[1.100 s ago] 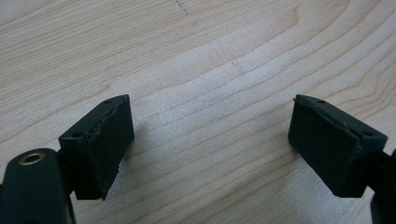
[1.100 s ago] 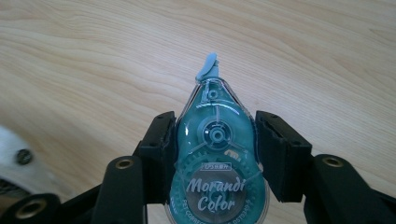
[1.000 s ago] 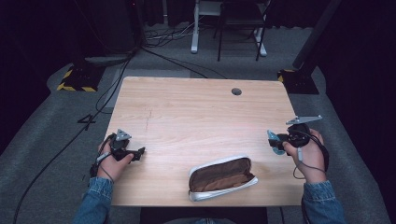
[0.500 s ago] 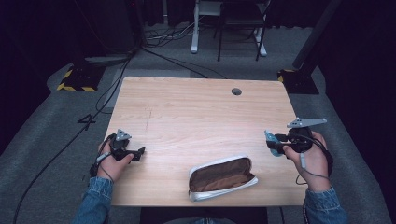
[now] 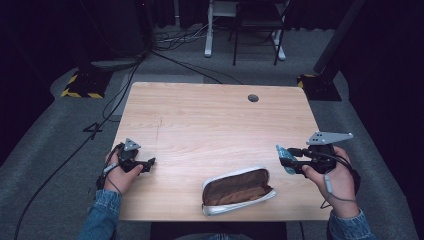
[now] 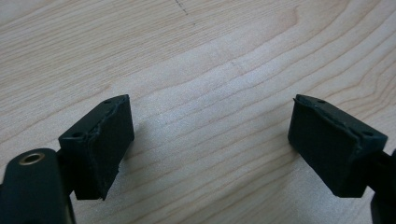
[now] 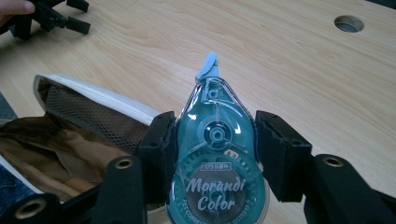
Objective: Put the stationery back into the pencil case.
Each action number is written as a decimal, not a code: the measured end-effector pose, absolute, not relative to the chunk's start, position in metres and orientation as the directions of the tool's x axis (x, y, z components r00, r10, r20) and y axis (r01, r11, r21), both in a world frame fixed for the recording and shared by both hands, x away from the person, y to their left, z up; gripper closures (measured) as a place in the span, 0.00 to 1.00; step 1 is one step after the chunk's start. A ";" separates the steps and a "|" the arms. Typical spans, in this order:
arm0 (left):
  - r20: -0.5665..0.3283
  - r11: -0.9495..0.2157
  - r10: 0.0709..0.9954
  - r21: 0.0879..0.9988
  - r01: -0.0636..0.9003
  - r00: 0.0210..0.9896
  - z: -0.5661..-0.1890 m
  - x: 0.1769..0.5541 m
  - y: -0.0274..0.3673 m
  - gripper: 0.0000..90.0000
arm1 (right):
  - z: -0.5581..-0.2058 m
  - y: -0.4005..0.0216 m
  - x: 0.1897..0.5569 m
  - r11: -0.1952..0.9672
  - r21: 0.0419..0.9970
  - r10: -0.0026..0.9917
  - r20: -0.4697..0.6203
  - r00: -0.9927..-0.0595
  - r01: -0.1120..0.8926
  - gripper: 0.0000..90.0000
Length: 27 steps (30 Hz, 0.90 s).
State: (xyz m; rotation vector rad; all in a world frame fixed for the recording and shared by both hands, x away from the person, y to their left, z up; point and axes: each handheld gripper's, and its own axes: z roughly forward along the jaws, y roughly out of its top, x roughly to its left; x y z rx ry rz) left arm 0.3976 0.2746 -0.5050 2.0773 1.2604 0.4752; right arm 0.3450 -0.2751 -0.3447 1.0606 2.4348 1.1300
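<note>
A teal correction tape dispenser (image 7: pixel 217 154) marked "Morandi Color" is clamped between the black pads of my right gripper (image 7: pixel 215 154), its pale tip pointing away from me. In the high view the right gripper (image 5: pixel 289 161) holds the correction tape dispenser (image 5: pixel 286 158) above the table's right side, just right of an open pencil case (image 5: pixel 238 190) with a brown lining and white rim. The pencil case (image 7: pixel 70 135) lies open at the left of the right gripper view. My left gripper (image 5: pixel 148 163) rests low at the table's left, and in its own view the left gripper (image 6: pixel 210 144) stands open over bare wood.
The wooden table (image 5: pixel 210 120) has a round cable hole (image 5: pixel 253 98) at its far right. Dark floor, cables and stands surround it. The pencil case lies near the front edge, between the two hands.
My right hand has moved left toward the pencil case and risen a little, still carrying the dispenser. The left hand and the pencil case have stayed put.
</note>
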 end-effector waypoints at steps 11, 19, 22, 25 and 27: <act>-0.026 -0.324 0.882 0.693 0.644 0.471 -0.505 0.398 0.275 0.16 | -0.342 -0.250 0.335 0.483 0.744 0.646 0.054 -0.762 0.461 0.56; -0.026 -0.324 0.882 0.693 0.644 0.471 -0.505 0.398 0.275 0.16 | -0.345 -0.222 0.327 0.536 0.736 0.579 0.035 -0.815 0.413 0.56; -0.026 -0.324 0.882 0.693 0.644 0.471 -0.505 0.398 0.275 0.16 | -0.346 -0.215 0.325 0.549 0.735 0.564 0.026 -0.825 0.398 0.56; -0.026 -0.323 0.882 0.693 0.645 0.471 -0.505 0.398 0.275 0.16 | -0.349 -0.205 0.323 0.564 0.734 0.538 0.021 -0.843 0.378 0.56; -0.025 -0.325 0.881 0.693 0.644 0.472 -0.505 0.398 0.275 0.16 | -0.349 -0.201 0.322 0.567 0.736 0.528 0.020 -0.849 0.370 0.56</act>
